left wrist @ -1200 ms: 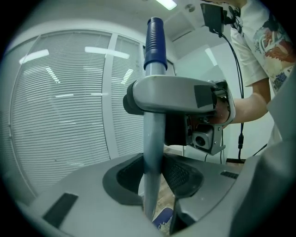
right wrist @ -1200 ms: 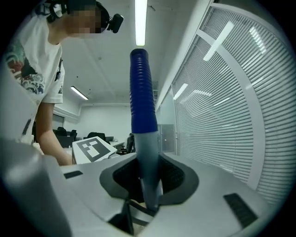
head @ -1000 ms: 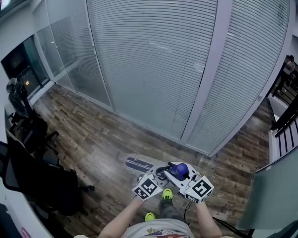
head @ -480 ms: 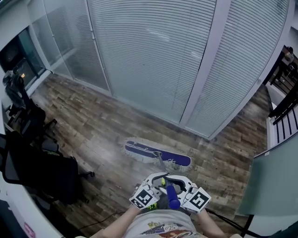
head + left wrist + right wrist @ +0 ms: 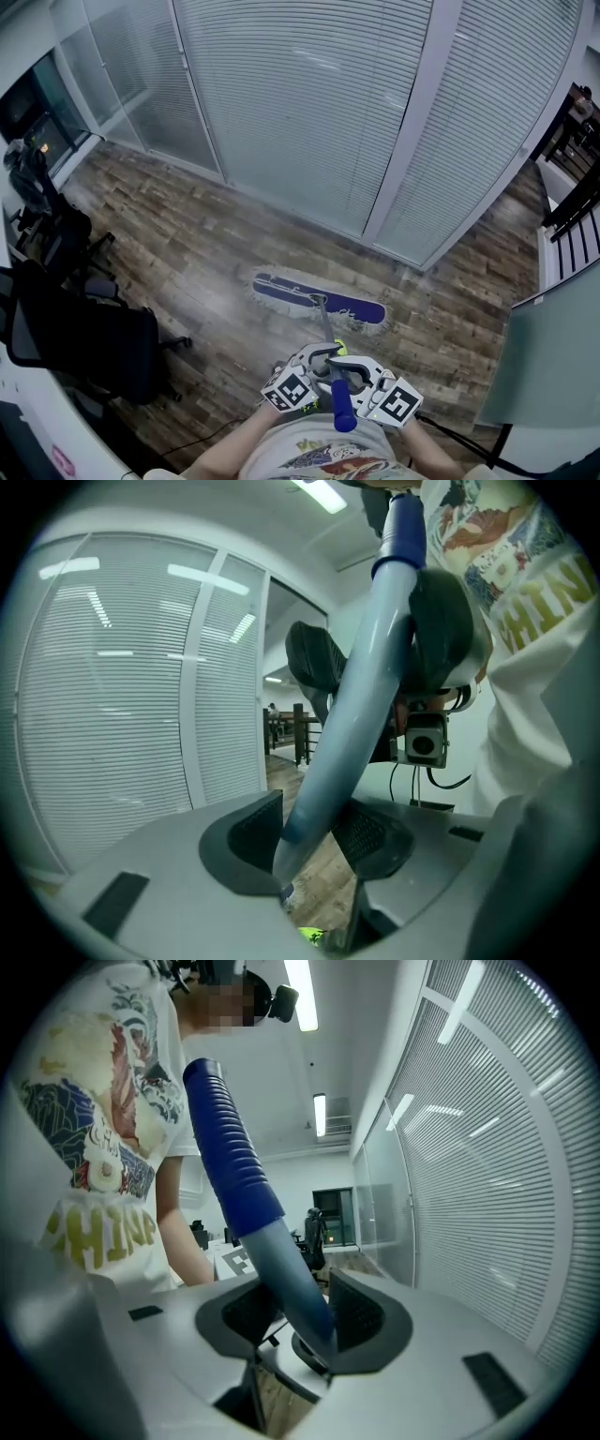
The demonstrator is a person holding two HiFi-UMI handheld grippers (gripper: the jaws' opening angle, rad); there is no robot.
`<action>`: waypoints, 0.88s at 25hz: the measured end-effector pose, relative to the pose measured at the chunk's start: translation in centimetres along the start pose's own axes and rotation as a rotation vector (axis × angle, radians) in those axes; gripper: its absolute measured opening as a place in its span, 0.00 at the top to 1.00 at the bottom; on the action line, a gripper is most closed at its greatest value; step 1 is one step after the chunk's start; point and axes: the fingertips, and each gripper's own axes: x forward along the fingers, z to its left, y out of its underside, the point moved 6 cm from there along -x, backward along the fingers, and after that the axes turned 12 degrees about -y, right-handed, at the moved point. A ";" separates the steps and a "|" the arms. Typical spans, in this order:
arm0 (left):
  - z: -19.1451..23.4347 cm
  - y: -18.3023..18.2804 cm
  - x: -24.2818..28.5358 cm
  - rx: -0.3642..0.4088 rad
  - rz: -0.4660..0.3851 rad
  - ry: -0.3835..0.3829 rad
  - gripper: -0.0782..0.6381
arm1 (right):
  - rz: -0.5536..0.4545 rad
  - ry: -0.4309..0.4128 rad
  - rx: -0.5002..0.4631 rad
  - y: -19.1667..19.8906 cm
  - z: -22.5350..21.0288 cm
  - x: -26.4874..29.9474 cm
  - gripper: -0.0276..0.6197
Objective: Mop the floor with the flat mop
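The flat mop's blue head (image 5: 319,298) with its white fringe lies flat on the wood floor (image 5: 187,253), in front of the person. Its grey handle (image 5: 324,328) slants back to both grippers, and the blue grip end (image 5: 342,408) points at the person's body. My left gripper (image 5: 314,363) and right gripper (image 5: 351,373) face each other across the handle. In the left gripper view the handle (image 5: 361,696) runs between the pads of the left gripper (image 5: 309,832). The right gripper (image 5: 300,1312) has the handle (image 5: 291,1279) between its pads below the ribbed blue grip (image 5: 230,1157). Both jaws are opening slightly, pads still against the handle.
A glass partition with blinds (image 5: 300,122) runs behind the mop head. Black office chairs (image 5: 84,347) stand at the left, with a cable (image 5: 187,441) on the floor near them. A dark railing (image 5: 572,206) and a grey-green panel (image 5: 553,375) close the right side. A yellow-green shoe (image 5: 337,349) shows under the grippers.
Both grippers have drawn back and down toward the person's body with the handle. The mop head, earlier half hidden under the grippers, now lies in full view further out.
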 end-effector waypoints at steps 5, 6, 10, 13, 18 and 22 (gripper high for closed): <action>0.0 0.8 -0.1 0.025 0.008 -0.042 0.70 | -0.058 0.001 0.017 -0.2 0.4 0.8 0.71; 0.3 0.7 0.2 0.021 0.003 -0.051 0.70 | -0.070 -0.002 0.022 -0.3 -0.1 0.8 0.71; 2.3 -0.1 1.7 0.018 -0.010 -0.079 0.70 | -0.064 0.003 0.043 -1.0 -2.7 0.4 0.72; 2.9 0.0 1.8 0.005 0.011 -0.048 0.70 | -0.029 -0.004 0.057 -0.8 -3.2 0.5 0.72; 1.7 -2.6 -0.6 0.079 -0.027 0.017 0.70 | 0.046 -0.001 0.010 -1.4 -1.9 1.3 0.72; -0.9 -5.9 -2.6 0.201 -0.049 -0.013 0.70 | 0.100 0.022 -0.050 -2.8 0.3 0.1 0.72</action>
